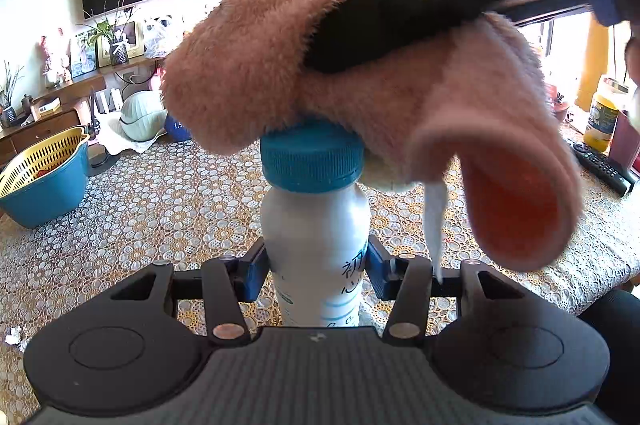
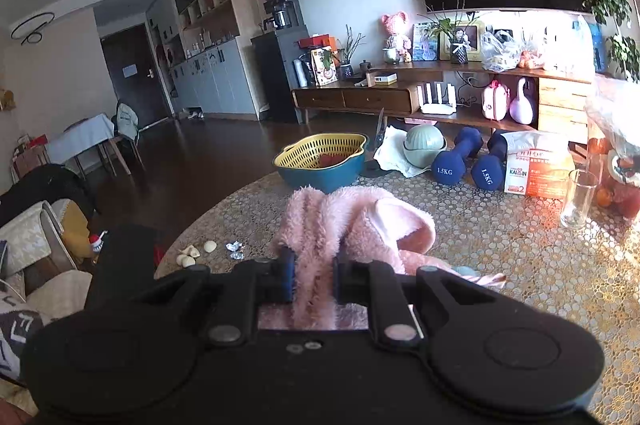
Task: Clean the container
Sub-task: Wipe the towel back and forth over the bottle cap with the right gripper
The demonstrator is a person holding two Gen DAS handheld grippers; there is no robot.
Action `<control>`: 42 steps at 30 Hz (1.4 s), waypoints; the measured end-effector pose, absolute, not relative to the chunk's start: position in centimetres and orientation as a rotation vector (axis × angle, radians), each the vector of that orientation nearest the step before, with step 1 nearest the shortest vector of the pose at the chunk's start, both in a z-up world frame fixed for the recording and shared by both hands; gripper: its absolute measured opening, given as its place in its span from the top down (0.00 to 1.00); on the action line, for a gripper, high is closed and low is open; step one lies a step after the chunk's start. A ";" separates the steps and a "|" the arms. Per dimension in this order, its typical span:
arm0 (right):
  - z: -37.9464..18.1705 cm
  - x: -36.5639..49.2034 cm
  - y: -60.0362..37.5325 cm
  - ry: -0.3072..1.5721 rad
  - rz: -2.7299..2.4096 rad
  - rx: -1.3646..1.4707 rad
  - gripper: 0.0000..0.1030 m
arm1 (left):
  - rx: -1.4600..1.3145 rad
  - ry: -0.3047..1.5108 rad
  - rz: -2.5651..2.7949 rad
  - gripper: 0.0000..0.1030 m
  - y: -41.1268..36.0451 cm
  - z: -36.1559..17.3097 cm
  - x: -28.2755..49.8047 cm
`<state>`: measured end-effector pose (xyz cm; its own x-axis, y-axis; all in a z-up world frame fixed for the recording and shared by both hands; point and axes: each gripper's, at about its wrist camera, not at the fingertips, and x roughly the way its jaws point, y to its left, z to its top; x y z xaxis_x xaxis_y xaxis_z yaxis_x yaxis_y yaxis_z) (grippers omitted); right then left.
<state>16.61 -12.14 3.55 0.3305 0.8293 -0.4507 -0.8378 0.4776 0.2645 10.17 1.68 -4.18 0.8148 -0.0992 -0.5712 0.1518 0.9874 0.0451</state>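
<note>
The left gripper [image 1: 318, 271] is clamped on a white plastic bottle [image 1: 316, 237], blue pads pressed to either side of its body, bottle upright above the lace-patterned tablecloth [image 1: 160, 209]. It's a smooth, opaque white bottle with a ribbed teal screw cap [image 1: 312, 161], still on. Printing runs down the bottle's right side: dark Chinese characters, partly turned out of view, with pale blue bands and a small blue oval below; I can't read the words.

Sitting right on top of that cap is a fluffy pink cloth [image 1: 256, 73], one folded edge drooping to the right. In the right wrist view, the right gripper [image 2: 316, 277] has its fingers nearly closed, pinching a bunch of that pink cloth between them.

Behind, two navy dumbbells [image 2: 456, 157] read "1.5KG", and a white-and-orange bag [image 2: 532, 165] shows "KAI", then a heart-like mark, then "IN".
</note>
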 end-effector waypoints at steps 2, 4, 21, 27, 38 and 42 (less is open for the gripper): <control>3.3 17.6 -12.5 0.601 1.084 0.037 0.85 | 0.091 0.604 -0.136 0.52 1.8 -4.2 10.2; 2.9 18.8 -13.0 0.634 1.077 0.114 0.85 | 0.088 0.605 -0.137 0.52 1.9 -4.2 10.3; -8.4 25.7 -17.4 1.014 0.993 0.884 0.85 | 0.091 0.603 -0.146 0.52 2.0 -4.5 10.5; -10.8 25.8 -17.2 1.061 0.960 0.901 0.84 | 0.088 0.602 -0.146 0.52 2.2 -4.6 10.6; -8.5 23.7 -15.1 0.959 0.914 0.428 0.85 | 0.090 0.601 -0.148 0.52 2.1 -4.6 10.5; -5.2 22.2 -15.0 0.823 0.889 0.276 0.85 | 0.091 0.600 -0.147 0.52 2.1 -4.6 10.5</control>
<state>22.24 -15.00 -5.21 0.3562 0.7767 -0.5194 -0.5772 0.6200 0.5314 10.50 2.13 -4.61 0.8152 -0.1113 -0.5684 0.1643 0.9855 0.0427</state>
